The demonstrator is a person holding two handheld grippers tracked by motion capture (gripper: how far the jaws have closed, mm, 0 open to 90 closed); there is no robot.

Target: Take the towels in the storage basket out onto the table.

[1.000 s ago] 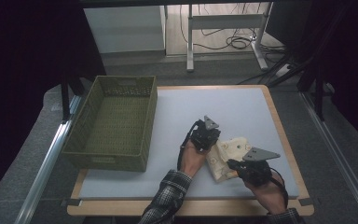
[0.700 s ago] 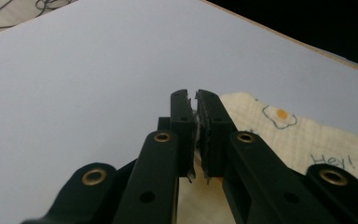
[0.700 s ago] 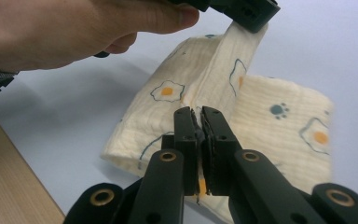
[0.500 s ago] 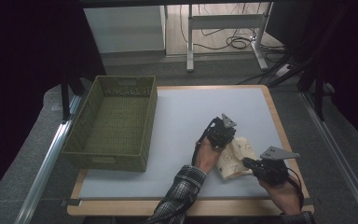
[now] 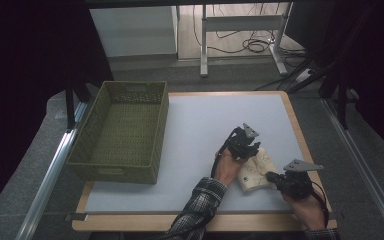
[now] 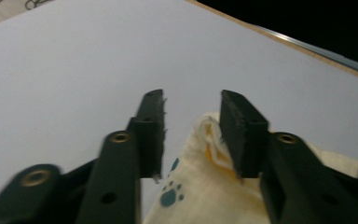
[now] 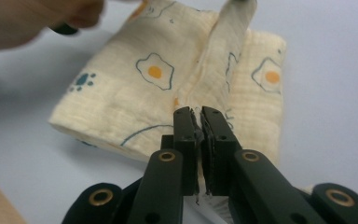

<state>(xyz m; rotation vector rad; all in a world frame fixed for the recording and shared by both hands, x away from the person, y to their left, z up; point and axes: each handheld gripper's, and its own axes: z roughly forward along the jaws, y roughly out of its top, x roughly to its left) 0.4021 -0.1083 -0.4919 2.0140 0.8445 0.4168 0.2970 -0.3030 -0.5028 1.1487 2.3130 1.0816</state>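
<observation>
A folded cream cloth printed with fried eggs and paw marks lies on the white table top at the front right. My left gripper sits at the cloth's far edge. Its jaws have just been opening, and in the left gripper view a puffed corner of the cloth lies loose between them, with no pad pressing on it. My right gripper is at the cloth's near right side. In the right gripper view it is shut on a raised fold of the cloth.
A green woven basket stands on the left of the table. The wooden table edge runs close to the right of the cloth. A person's hand shows at the upper left of the right gripper view.
Both hands and the cloth have shifted to the right across the table. The left gripper's jaws have parted and let go of the cloth corner. The right gripper stays shut.
</observation>
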